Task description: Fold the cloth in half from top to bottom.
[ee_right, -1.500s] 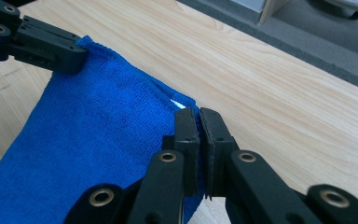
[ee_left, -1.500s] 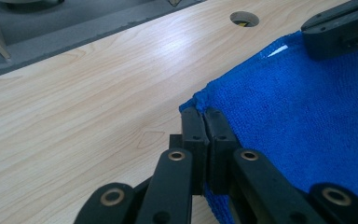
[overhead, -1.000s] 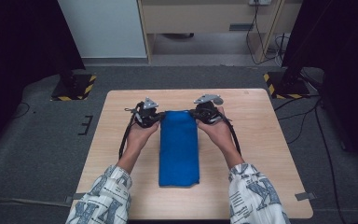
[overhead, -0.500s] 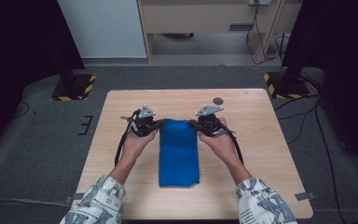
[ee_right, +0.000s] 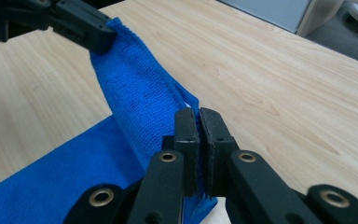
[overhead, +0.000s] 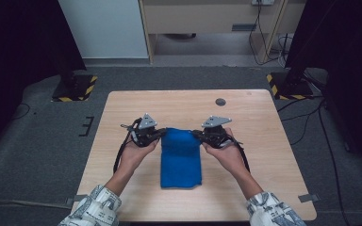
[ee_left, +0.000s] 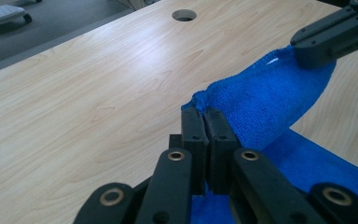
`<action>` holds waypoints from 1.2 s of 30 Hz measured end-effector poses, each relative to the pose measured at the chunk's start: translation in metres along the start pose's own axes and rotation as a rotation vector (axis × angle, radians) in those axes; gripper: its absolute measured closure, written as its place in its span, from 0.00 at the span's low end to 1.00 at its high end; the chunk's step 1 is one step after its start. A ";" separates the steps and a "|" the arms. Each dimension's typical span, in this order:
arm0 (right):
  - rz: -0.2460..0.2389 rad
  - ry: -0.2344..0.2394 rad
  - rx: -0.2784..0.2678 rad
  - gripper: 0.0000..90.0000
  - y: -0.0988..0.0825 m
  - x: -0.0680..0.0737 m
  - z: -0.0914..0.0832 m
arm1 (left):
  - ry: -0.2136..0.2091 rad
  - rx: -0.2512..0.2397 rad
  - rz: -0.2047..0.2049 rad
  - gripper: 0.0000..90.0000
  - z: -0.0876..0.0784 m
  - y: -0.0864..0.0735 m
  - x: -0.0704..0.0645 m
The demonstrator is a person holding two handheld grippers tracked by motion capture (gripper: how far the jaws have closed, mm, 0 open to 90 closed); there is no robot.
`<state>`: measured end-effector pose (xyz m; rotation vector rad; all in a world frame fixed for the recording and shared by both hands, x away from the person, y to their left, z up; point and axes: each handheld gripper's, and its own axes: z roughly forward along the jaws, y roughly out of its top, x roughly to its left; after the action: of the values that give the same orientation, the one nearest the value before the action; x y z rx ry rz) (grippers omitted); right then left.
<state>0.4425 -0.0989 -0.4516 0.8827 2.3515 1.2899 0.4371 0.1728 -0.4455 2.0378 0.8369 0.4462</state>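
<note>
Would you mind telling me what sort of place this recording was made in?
Probably a lab or recording studio rather than a home: a bare wooden table on grey carpet, stand bases edged with hazard tape, loose cables on the floor, and dark curtains at both sides.

One camera looks down from above the counter point(overhead: 264, 122), while two ride close behind each hand-held gripper, facing each other across the shared blue cloth point(overhead: 181, 157).

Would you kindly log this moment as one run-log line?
left gripper: shut on blue cloth corner | right gripper: shut on other corner | far edge lifted | near part on table
</note>
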 end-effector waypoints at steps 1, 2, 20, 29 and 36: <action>-0.007 0.002 0.001 0.96 -0.001 0.001 -0.001 | -0.001 -0.002 -0.001 0.98 0.000 -0.001 -0.001; -0.010 0.003 0.003 0.96 -0.002 0.002 -0.002 | -0.004 -0.004 -0.002 0.98 -0.001 -0.001 -0.002; -0.012 0.031 0.004 0.96 -0.017 0.012 -0.012 | -0.041 -0.011 0.001 0.98 -0.010 -0.016 -0.017; -0.022 0.036 0.012 0.96 -0.023 0.020 -0.014 | -0.062 -0.014 -0.026 0.97 -0.013 -0.027 -0.022; -0.007 0.045 0.003 0.96 -0.026 0.020 -0.017 | -0.075 -0.021 -0.025 0.96 -0.017 -0.030 -0.025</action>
<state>0.4085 -0.1072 -0.4634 0.8542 2.3890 1.3172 0.3976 0.1771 -0.4611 2.0099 0.8086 0.3612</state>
